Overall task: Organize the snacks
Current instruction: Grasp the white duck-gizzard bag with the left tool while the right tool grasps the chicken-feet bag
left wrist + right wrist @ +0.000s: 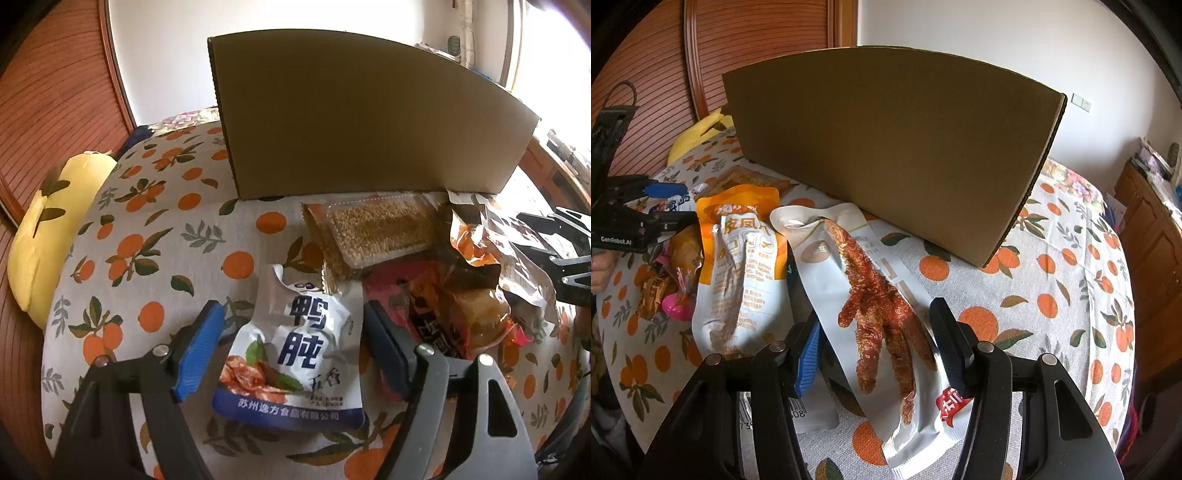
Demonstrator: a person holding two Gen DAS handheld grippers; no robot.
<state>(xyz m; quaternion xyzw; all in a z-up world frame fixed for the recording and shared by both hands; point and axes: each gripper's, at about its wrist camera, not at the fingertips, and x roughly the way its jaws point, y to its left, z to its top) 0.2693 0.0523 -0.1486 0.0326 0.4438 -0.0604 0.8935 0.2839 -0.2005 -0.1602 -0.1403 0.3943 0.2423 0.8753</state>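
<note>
A white and blue duck snack packet (295,350) lies flat on the orange-print cloth (147,240). My left gripper (293,306) straddles it, open, and the blue pad (201,347) stands just clear of the packet's left edge. A long white chicken-foot packet (879,314) rests across other packets. My right gripper (875,314) is shut on it across its width. A tall cardboard box (351,122) (886,147) stands behind the snacks. The left gripper (653,206) shows at the left edge of the right wrist view, and the right gripper (554,251) at the right edge of the left wrist view.
A clear tray of grain bars (380,229) and several red and orange packets (461,314) are piled by the box. An orange-topped packet (742,258) lies left of the chicken-foot packet. A yellow pillow (48,229) sits at the far left, and a wooden cabinet (1152,236) at the right.
</note>
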